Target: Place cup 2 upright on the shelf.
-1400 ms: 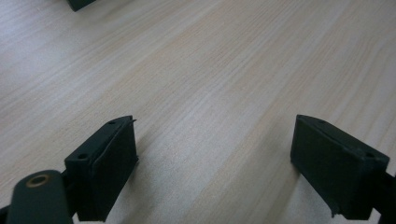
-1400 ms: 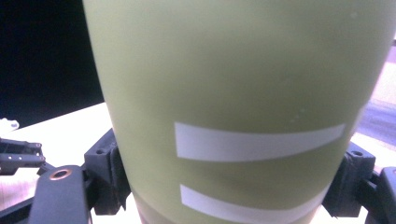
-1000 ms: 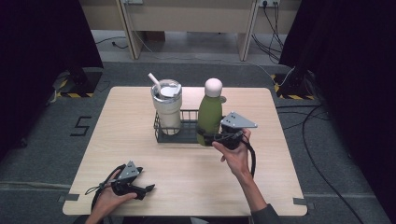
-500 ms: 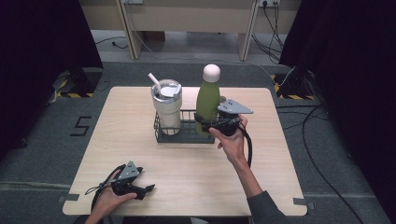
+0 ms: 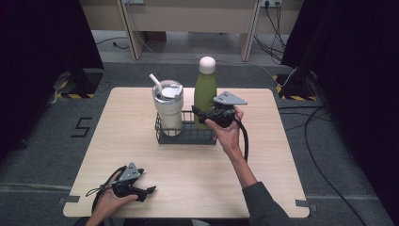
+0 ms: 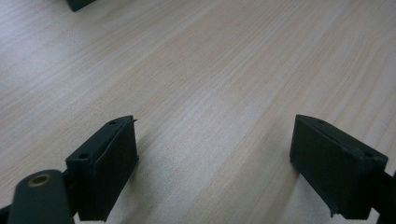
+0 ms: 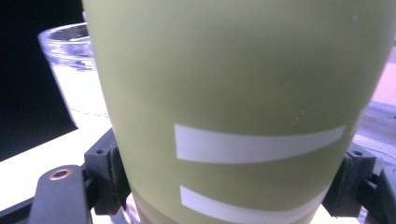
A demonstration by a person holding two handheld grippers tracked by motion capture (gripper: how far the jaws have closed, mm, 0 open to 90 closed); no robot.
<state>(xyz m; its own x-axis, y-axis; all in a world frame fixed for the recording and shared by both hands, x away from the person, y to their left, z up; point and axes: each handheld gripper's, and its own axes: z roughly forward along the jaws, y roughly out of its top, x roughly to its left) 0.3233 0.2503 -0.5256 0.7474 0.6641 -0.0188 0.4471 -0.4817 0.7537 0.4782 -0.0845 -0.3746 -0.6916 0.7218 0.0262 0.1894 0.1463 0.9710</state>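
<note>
In the high view the person's right forearm reaches up from the bottom edge toward the middle of the frame, wrist bent, and the right claw (image 5: 200,113) is clamped level on the lower body of the green bottle (image 5: 205,96). The right gripper view shows both black pads pressed against the bottle's sides. The bottle is a smooth, matte, tapered cylinder with white stripes and a rounded white cap. It stands upright in the right half of a dark wire caddy (image 5: 186,135) just above the frame's centre; whether its base touches the caddy floor cannot be told. Beside it in the left half is a cream tumbler (image 5: 168,109) with a clear lid and a white straw. At lower left, the left hand rests the left claw (image 6: 215,158) on the pale wood-grain tabletop (image 5: 263,165), its jaws spread wide with nothing between them. Bare tabletop lies around the caddy out to every edge.
</note>
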